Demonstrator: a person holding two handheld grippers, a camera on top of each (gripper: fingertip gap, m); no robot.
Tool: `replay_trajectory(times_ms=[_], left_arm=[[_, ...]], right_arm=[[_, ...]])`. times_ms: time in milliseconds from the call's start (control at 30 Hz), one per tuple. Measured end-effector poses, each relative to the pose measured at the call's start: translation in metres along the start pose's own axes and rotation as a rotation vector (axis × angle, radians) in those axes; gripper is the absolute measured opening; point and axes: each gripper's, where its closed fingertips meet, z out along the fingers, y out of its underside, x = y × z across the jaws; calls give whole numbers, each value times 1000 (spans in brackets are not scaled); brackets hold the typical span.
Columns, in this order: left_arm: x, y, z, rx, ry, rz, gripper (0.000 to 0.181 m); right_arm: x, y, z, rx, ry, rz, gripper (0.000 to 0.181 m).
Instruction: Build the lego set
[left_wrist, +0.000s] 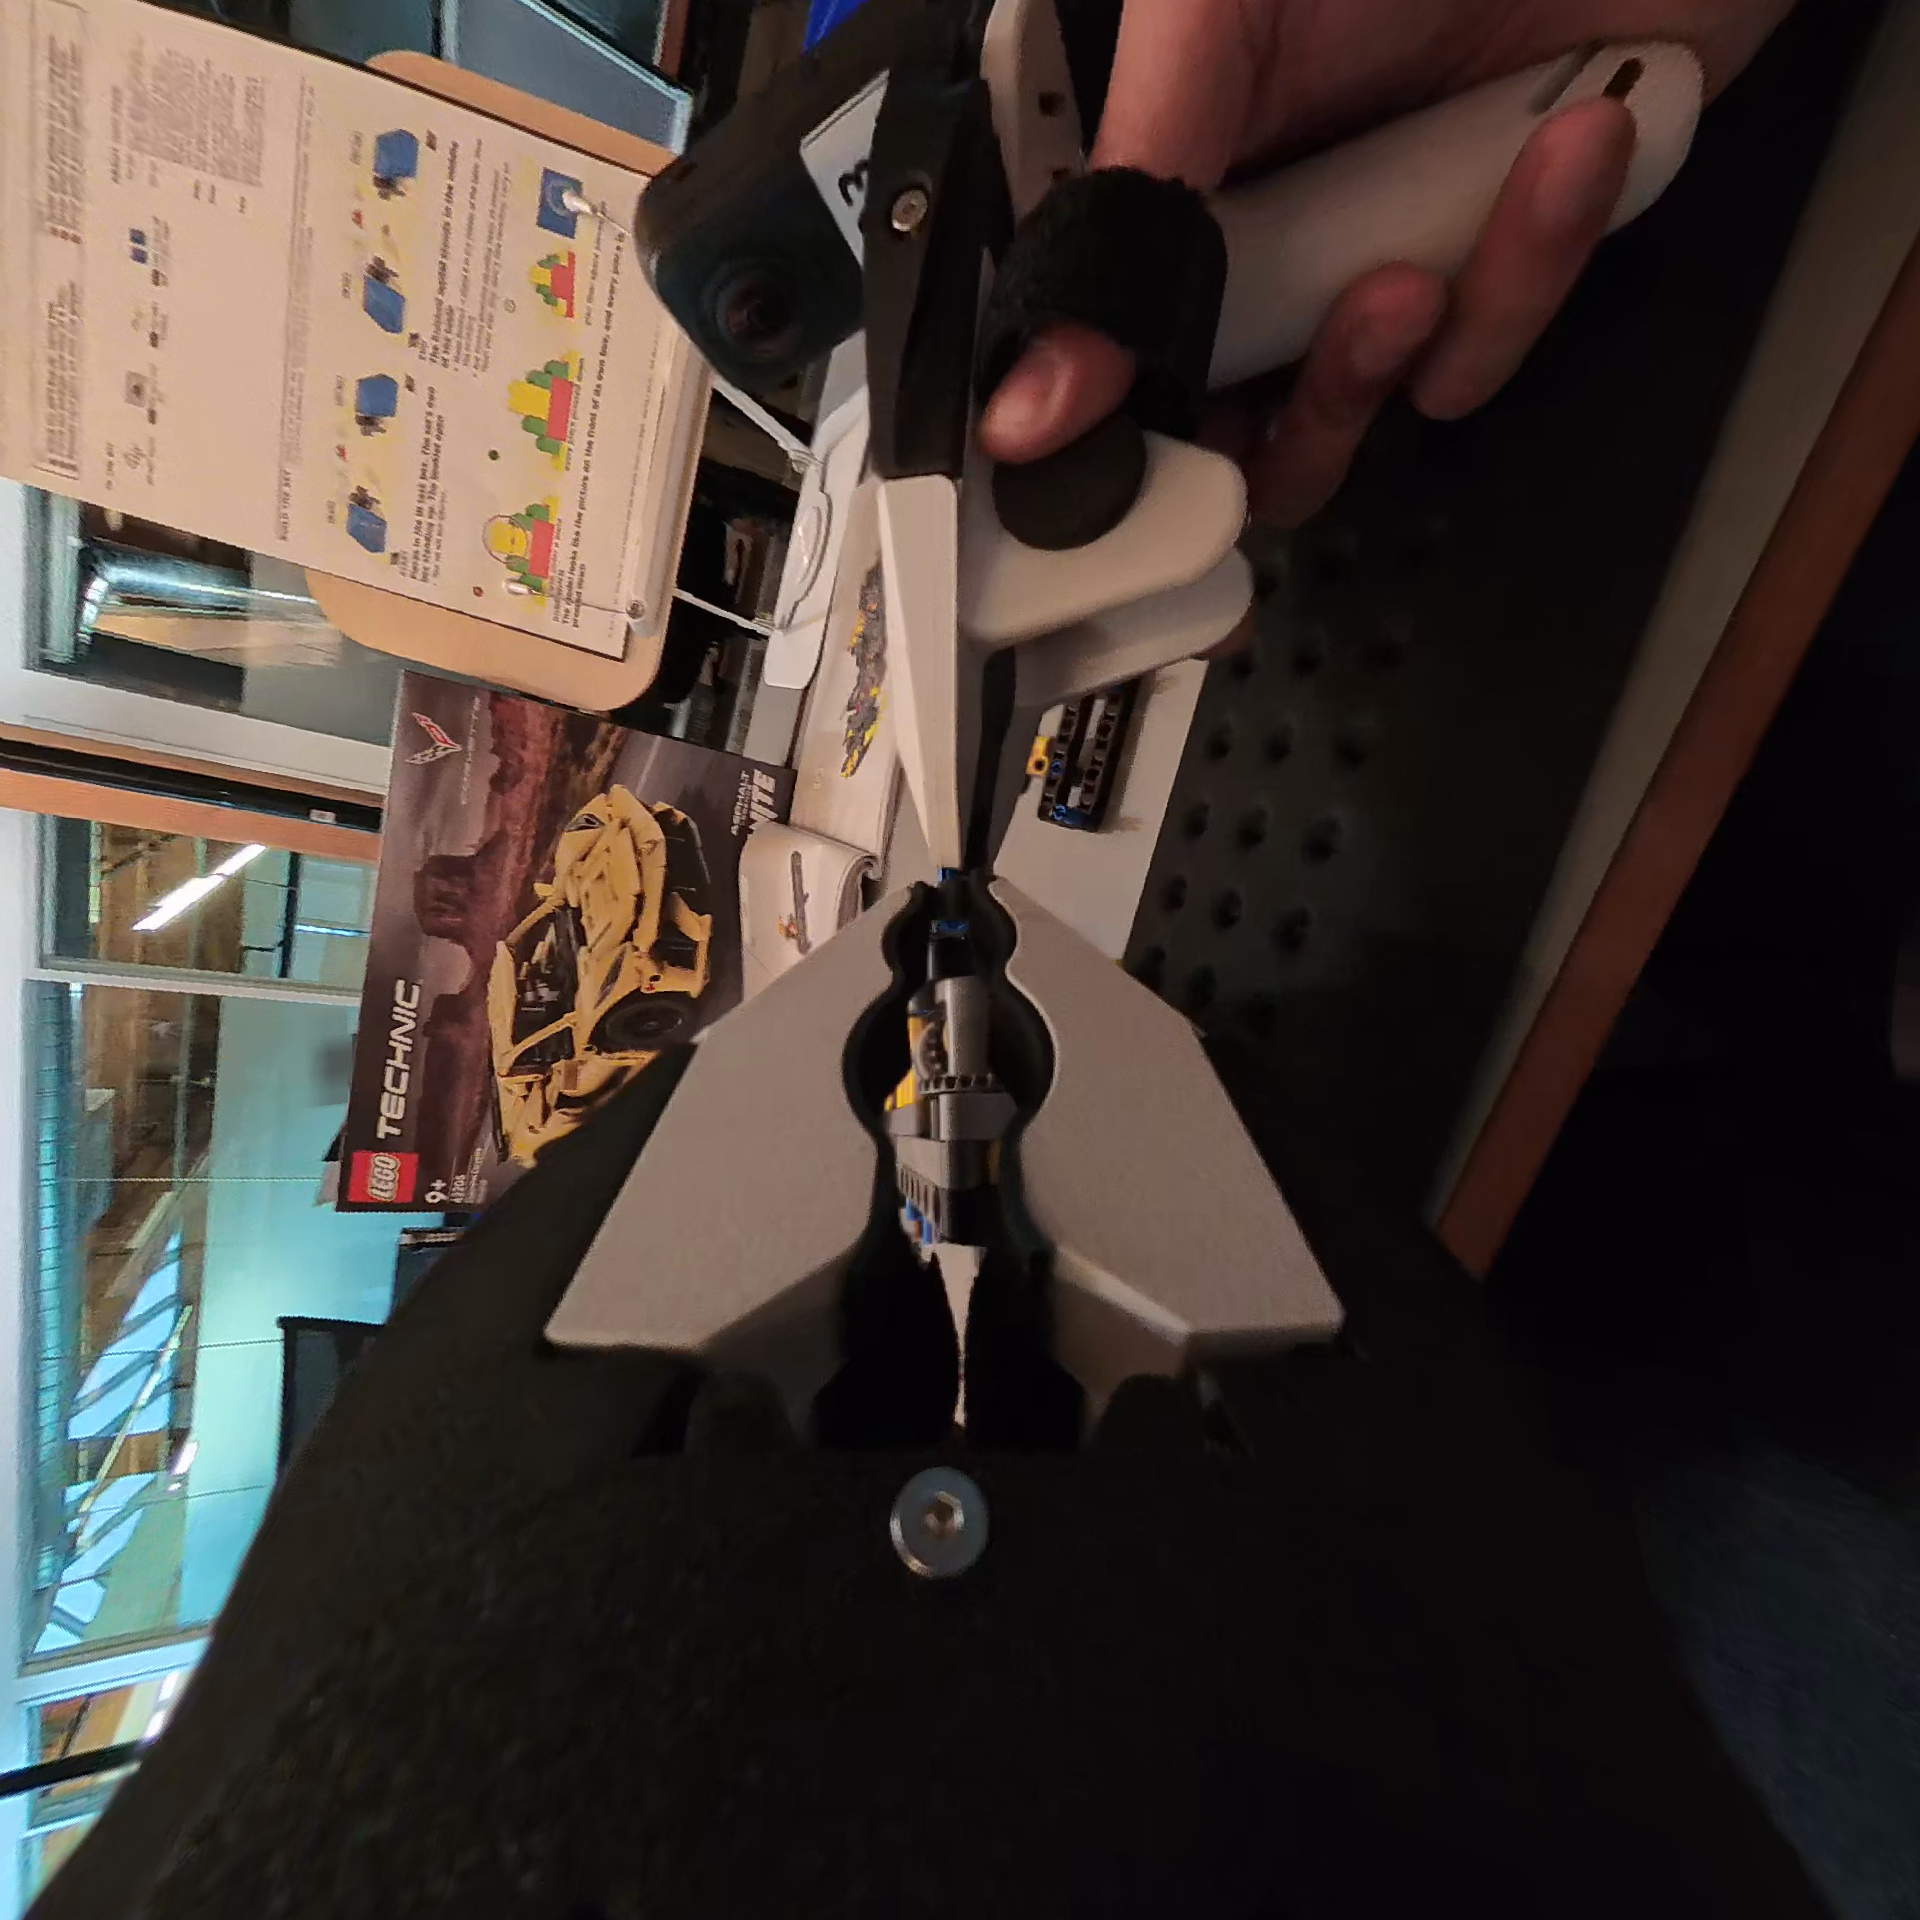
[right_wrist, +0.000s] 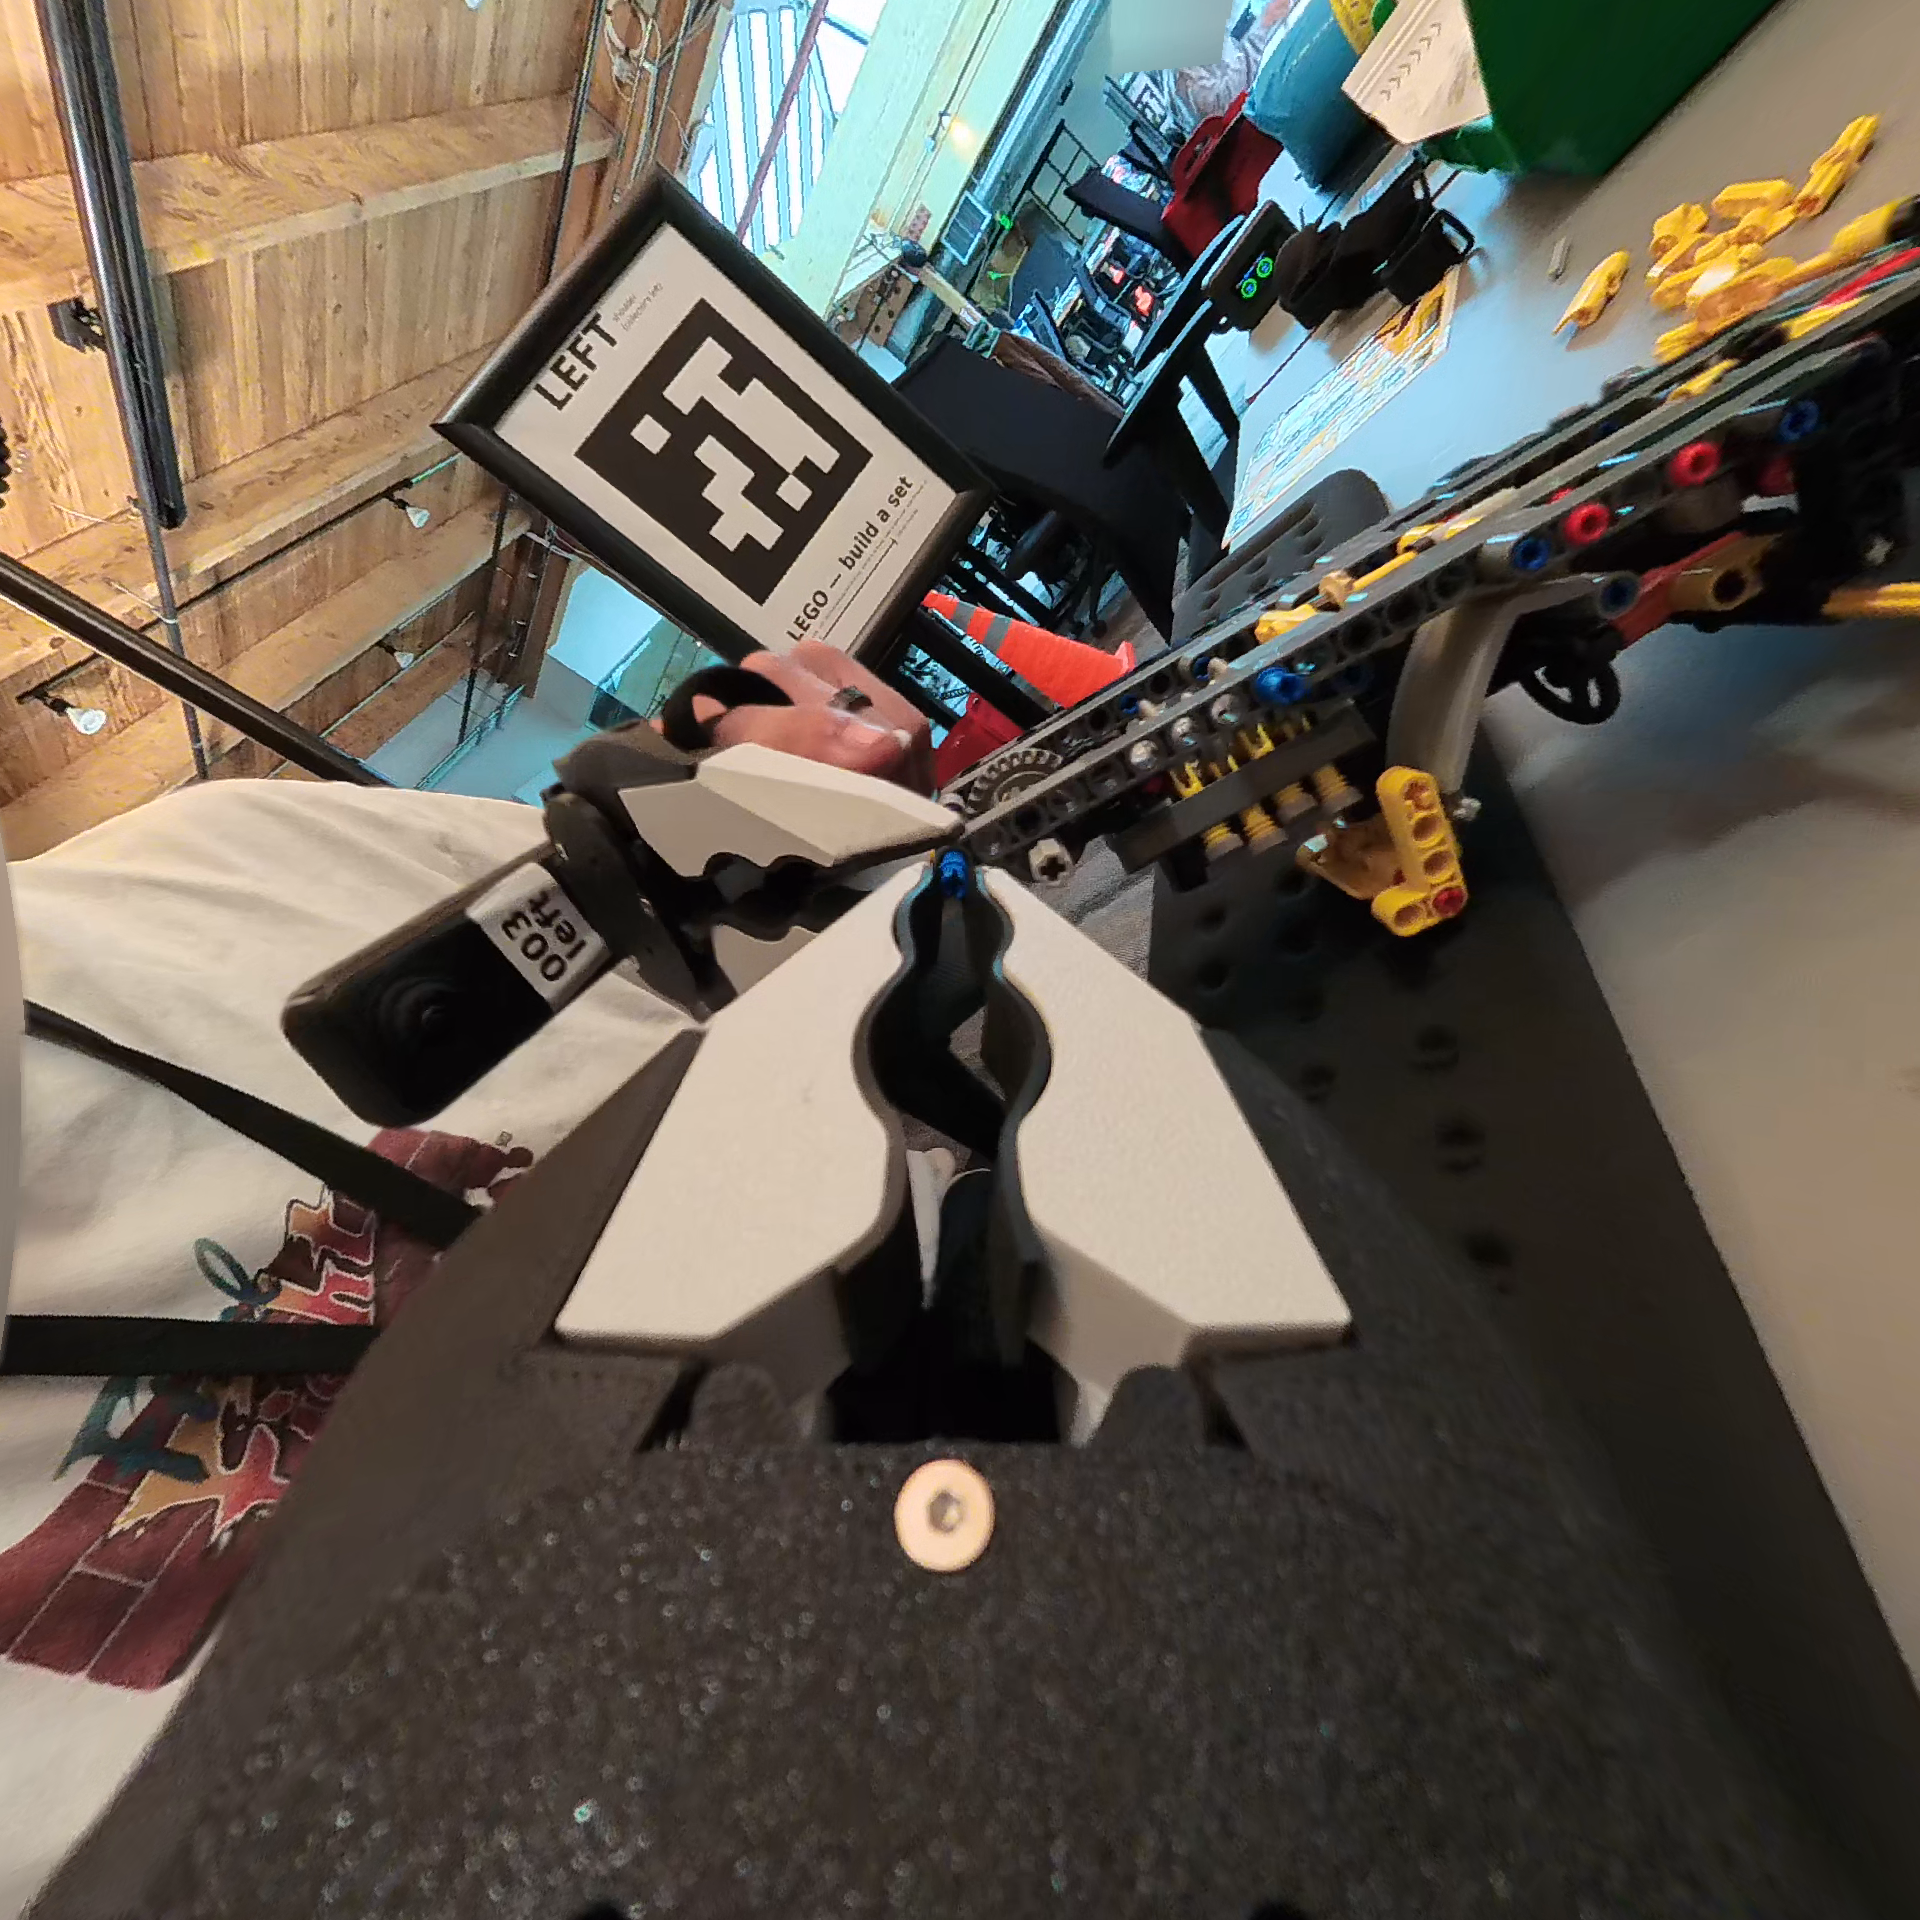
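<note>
The half-built Lego chassis (right_wrist: 1351, 623) is a long black beam frame with yellow, red and blue pins. It reaches from the table's right side toward me. My left gripper (left_wrist: 951, 896) is shut on the chassis's near end (left_wrist: 948, 1070), which sits between its grey fingers. It also shows in the right wrist view (right_wrist: 935, 826), clamped on that end. My right gripper (right_wrist: 951, 883) is shut on a small blue pin (right_wrist: 951, 869), held tip to tip against the chassis end. In the left wrist view the right gripper (left_wrist: 961, 842) comes down from above, held by a hand.
The Lego box (left_wrist: 540, 966), an instruction sheet on a clipboard (left_wrist: 343, 343) and an open booklet (left_wrist: 810, 904) stand behind. A small black frame piece (left_wrist: 1086, 764) lies on the table. Loose yellow pieces (right_wrist: 1745, 249), a green bin (right_wrist: 1621, 73), a framed marker sign (right_wrist: 727, 447) and a black perforated mat (right_wrist: 1455, 1091) are nearby. Only a small space, under 4 cm, lies between the two pairs of fingers.
</note>
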Motion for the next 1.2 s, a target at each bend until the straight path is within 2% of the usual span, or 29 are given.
replay_trajectory(times_ms=[400,667,1033,1200], left_arm=[[3,-2,0,24,-24,41,7],[0,0,1,10,-52,66,7],[1,-1,2,14,-33,37,7],[4,-4,3,30,-28,37,7]], right_arm=[[0,5,-3,-33,7,-15,3],[1,-4,-5,30,2,20,4],[2,-3,-6,15,51,-37,4],[1,0,-10,-14,29,-22,3]])
